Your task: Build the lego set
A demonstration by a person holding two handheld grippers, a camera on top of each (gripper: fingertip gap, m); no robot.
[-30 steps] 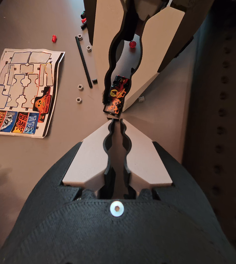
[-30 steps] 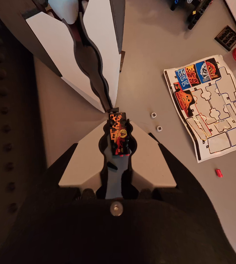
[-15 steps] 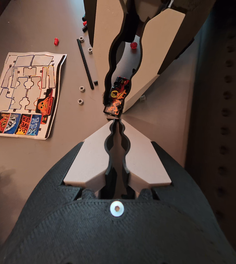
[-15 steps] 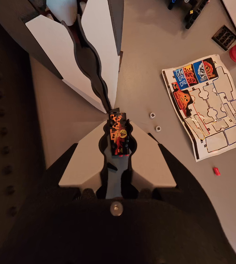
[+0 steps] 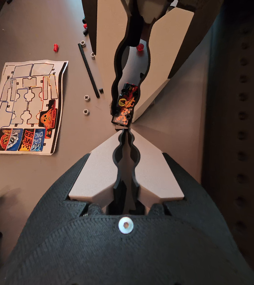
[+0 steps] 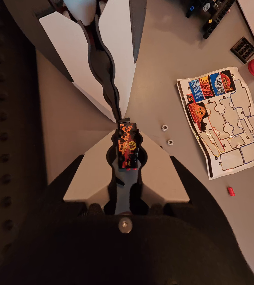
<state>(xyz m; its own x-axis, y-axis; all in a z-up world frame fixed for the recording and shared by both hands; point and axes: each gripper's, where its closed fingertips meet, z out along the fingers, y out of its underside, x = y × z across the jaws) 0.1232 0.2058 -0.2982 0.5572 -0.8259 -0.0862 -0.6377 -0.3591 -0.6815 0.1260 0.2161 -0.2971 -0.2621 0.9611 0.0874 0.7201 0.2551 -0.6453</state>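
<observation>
Gripping a black lego block [image 6: 128, 148] with orange and red flame stickers, the right claw [image 6: 127, 134] holds it above the grey worktop [image 6: 161, 64]. The left claw [image 5: 125, 131] is closed on a small dark piece [image 6: 124, 120], which touches the front end of the block. The two claws meet tip to tip. A sticker sheet [image 5: 26, 106] lies flat beside them, and two small grey round pieces [image 5: 86, 104] lie between sheet and claws.
</observation>
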